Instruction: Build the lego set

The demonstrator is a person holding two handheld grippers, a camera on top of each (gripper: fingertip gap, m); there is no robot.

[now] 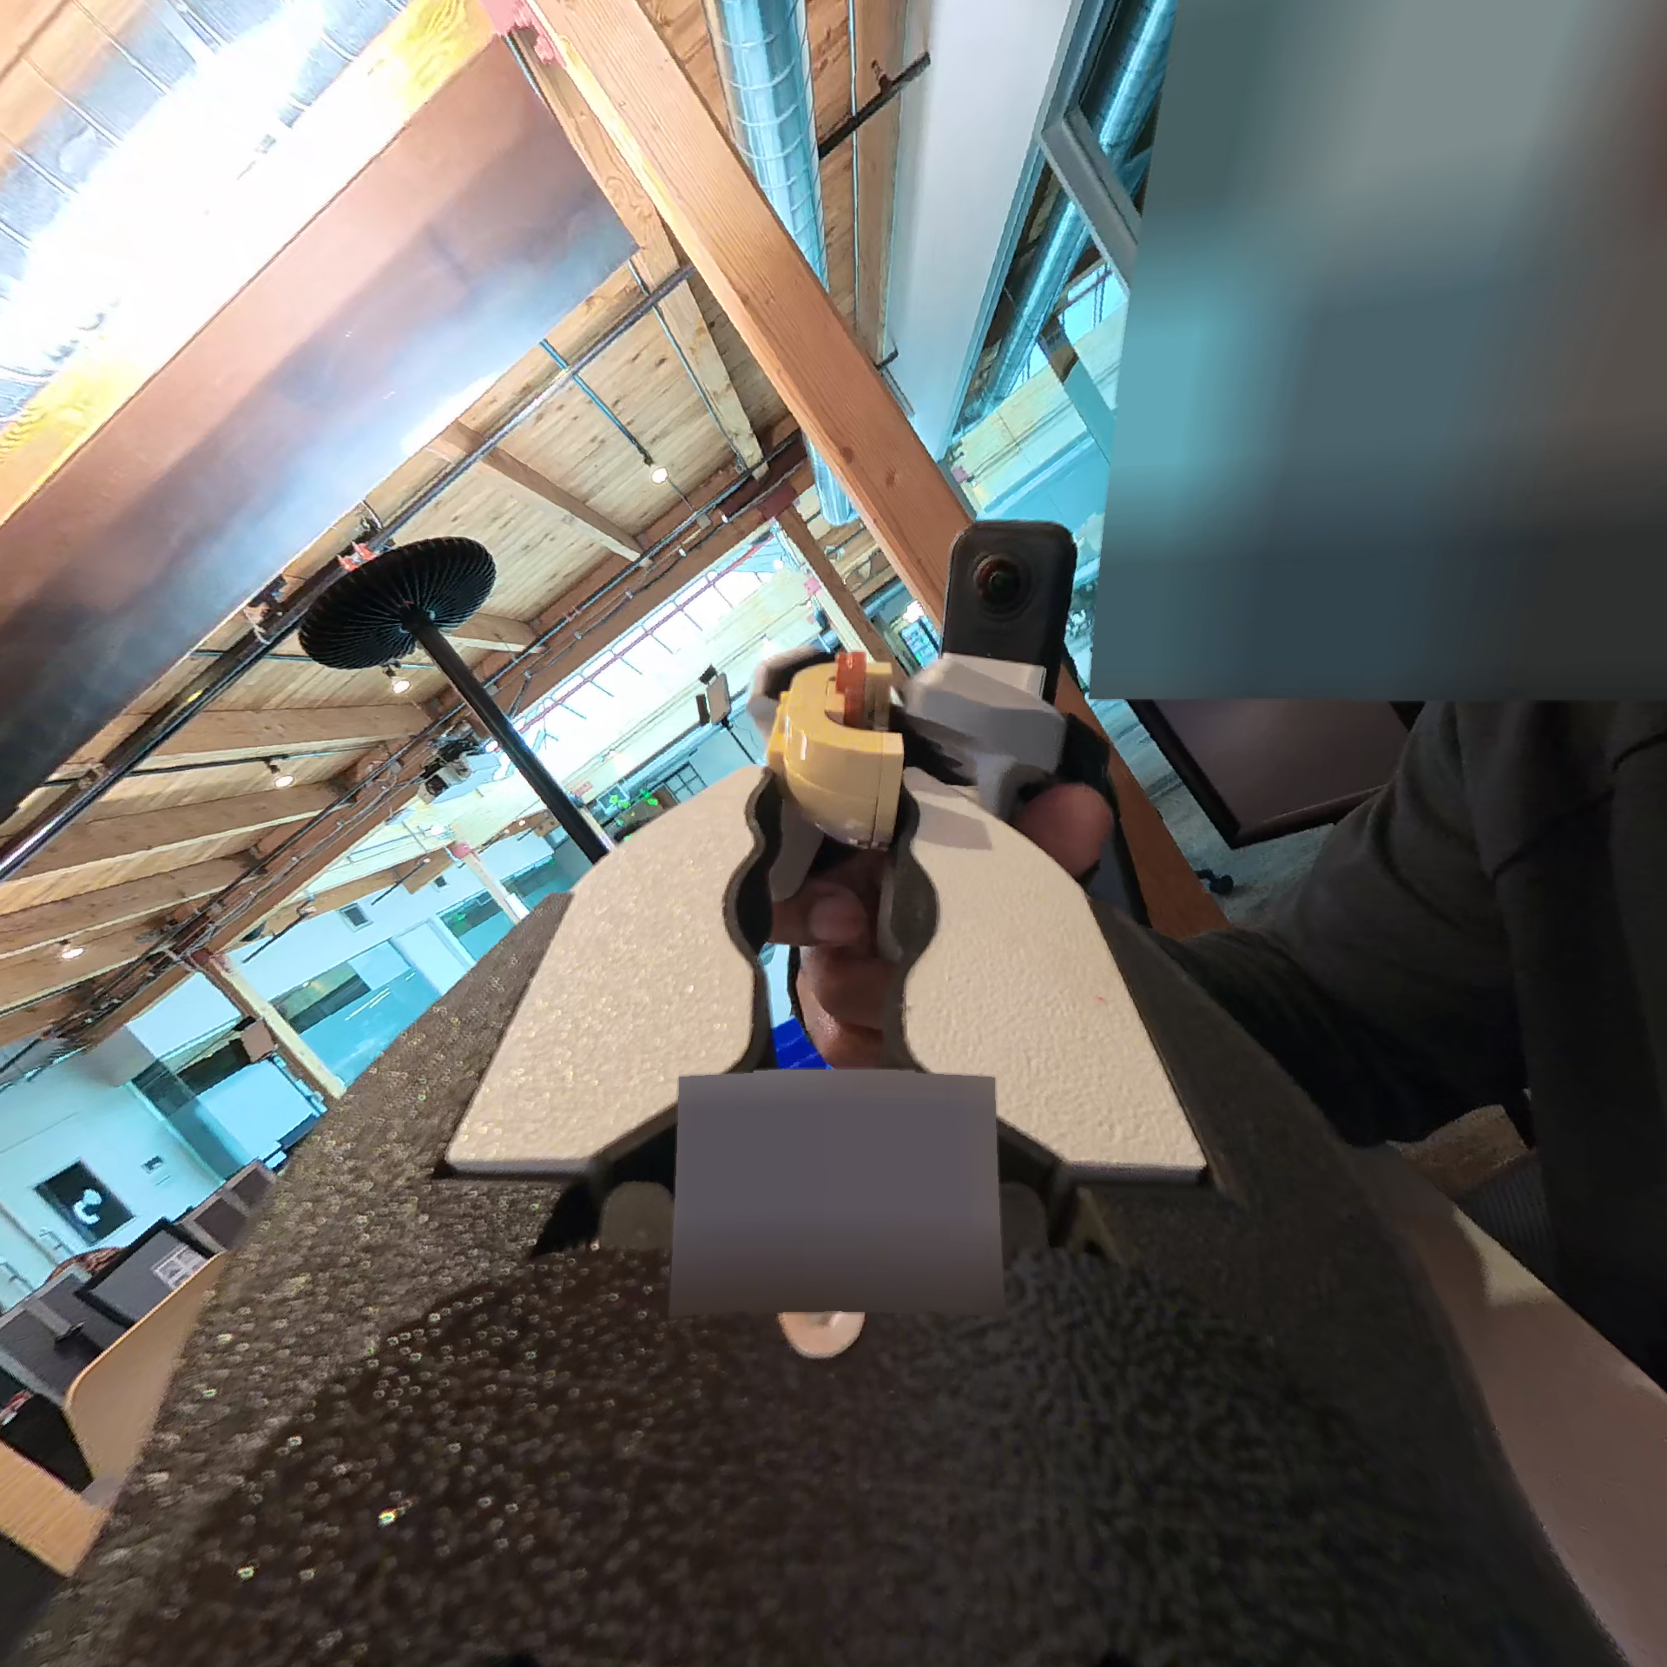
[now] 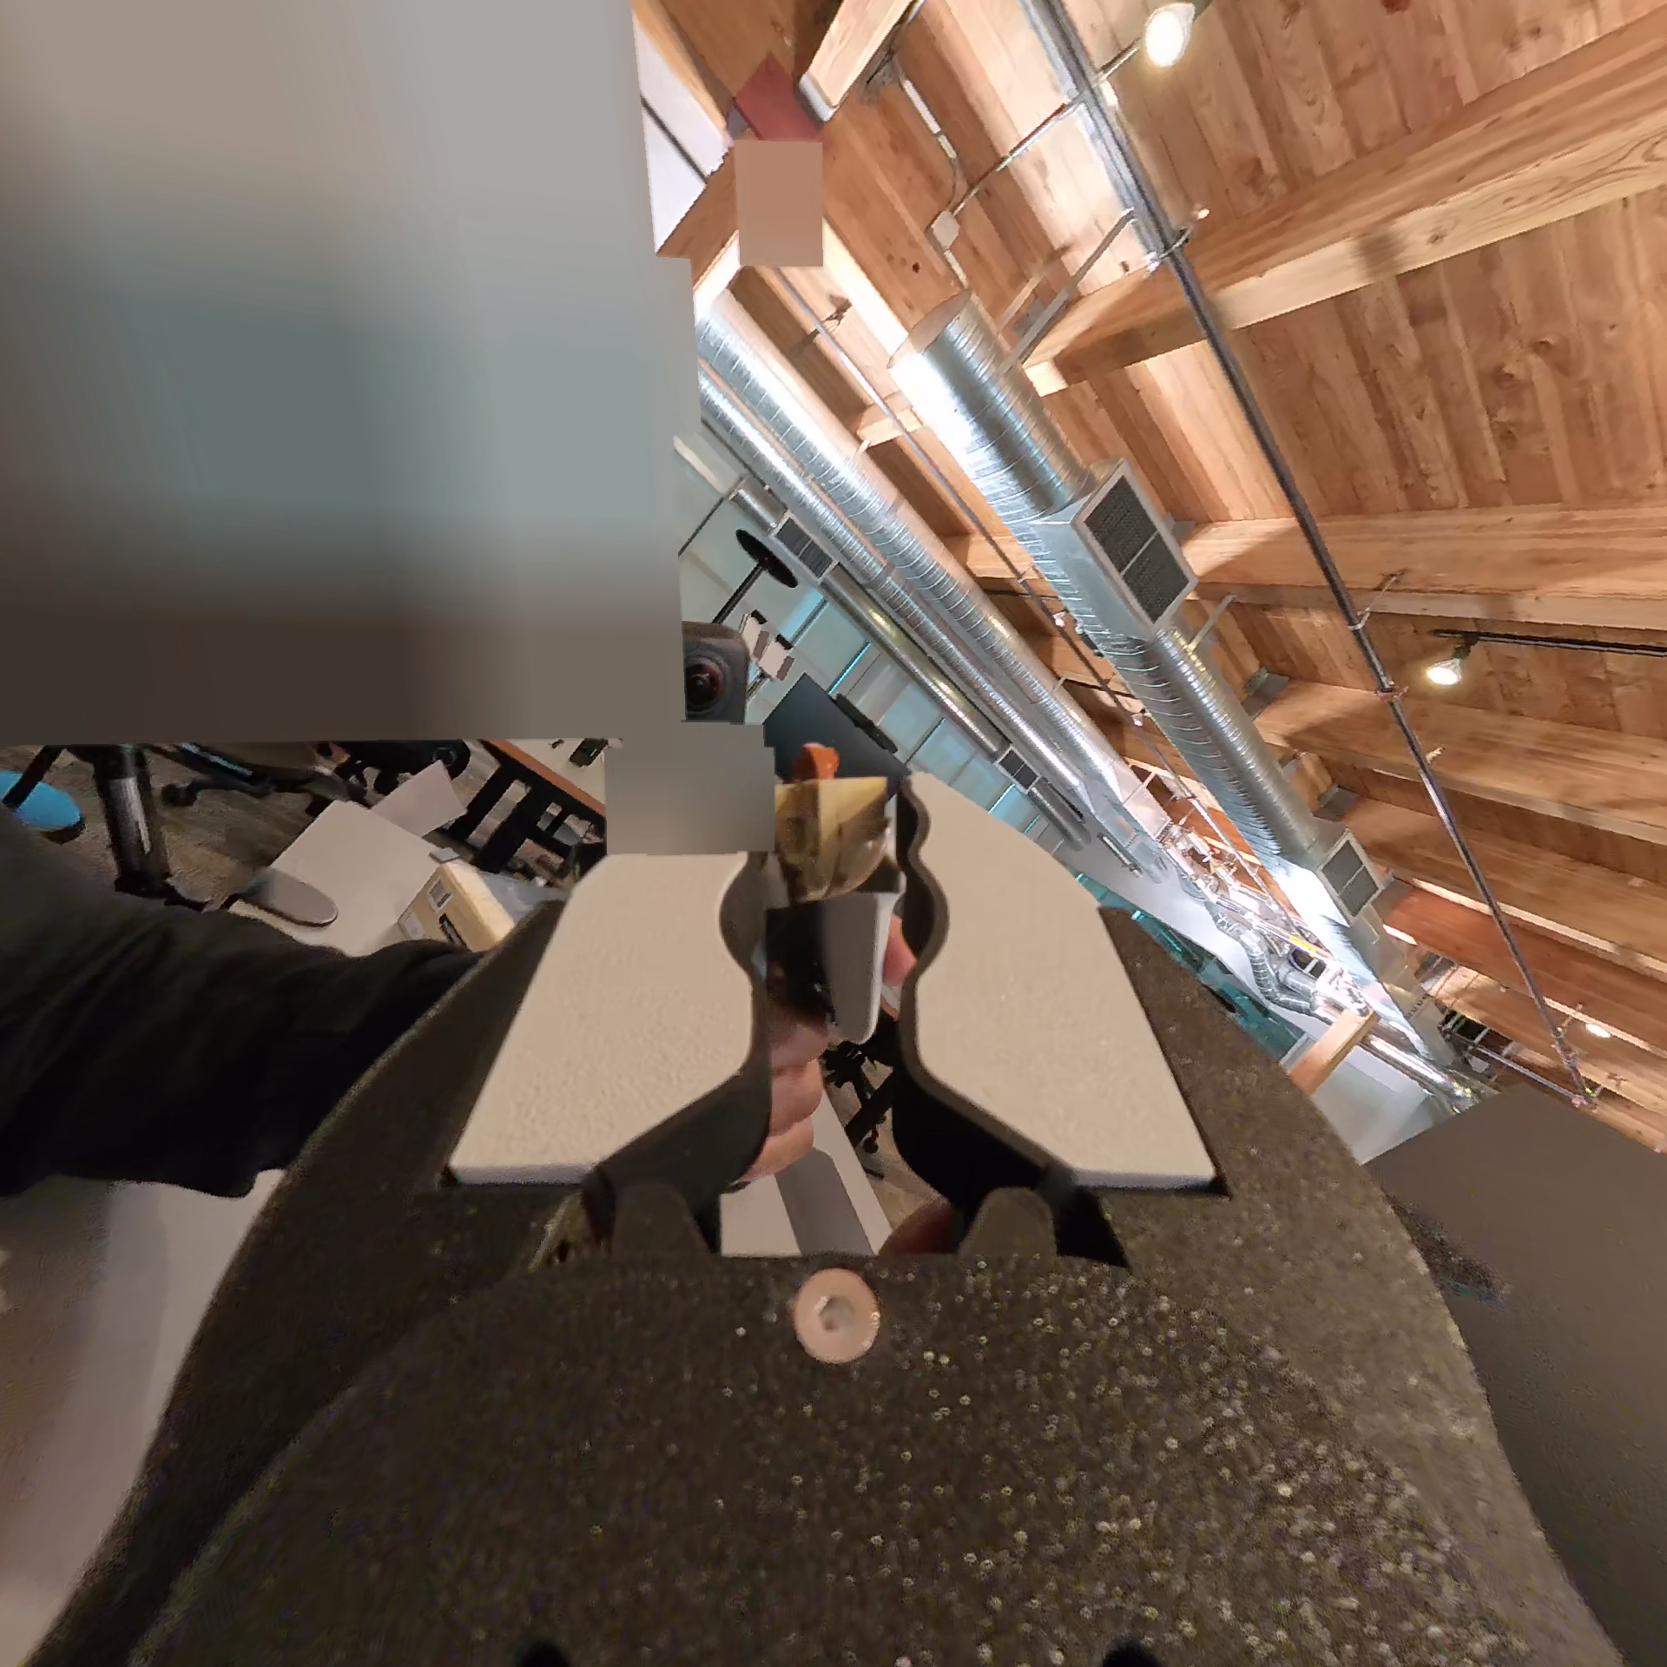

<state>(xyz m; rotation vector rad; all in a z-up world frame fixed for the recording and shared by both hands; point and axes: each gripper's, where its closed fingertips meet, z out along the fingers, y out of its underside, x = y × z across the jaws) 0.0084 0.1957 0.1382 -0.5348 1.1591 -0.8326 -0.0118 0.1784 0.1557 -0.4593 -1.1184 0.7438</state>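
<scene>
- Your two grippers were raised well off any surface and tilted upward, so the wooden ceiling (image 2: 1353,271) with its beams and the silver ducts (image 2: 992,433) filled the background of both views
- Your left gripper (image 1: 834,812) had its jaws drawn close together, clamped on the lower part of the tan lego piece (image 1: 834,758), which sat right at the fingertips
- Your right gripper (image 2: 834,857) was likewise nearly closed, pinching the same lego piece (image 2: 830,843) from the opposite side; in the left wrist view its grey fingers (image 1: 974,722) reached in from the right and met the build
- The camera (image 1: 1010,586) on your right gripper stood just above and behind the piece in the left wrist view
- The piece itself was a curved tan assembly, held in the air between both grippers
- A small orange-brown part (image 1: 851,672) stuck out at the top of the tan assembly, the smallest thing visible
</scene>
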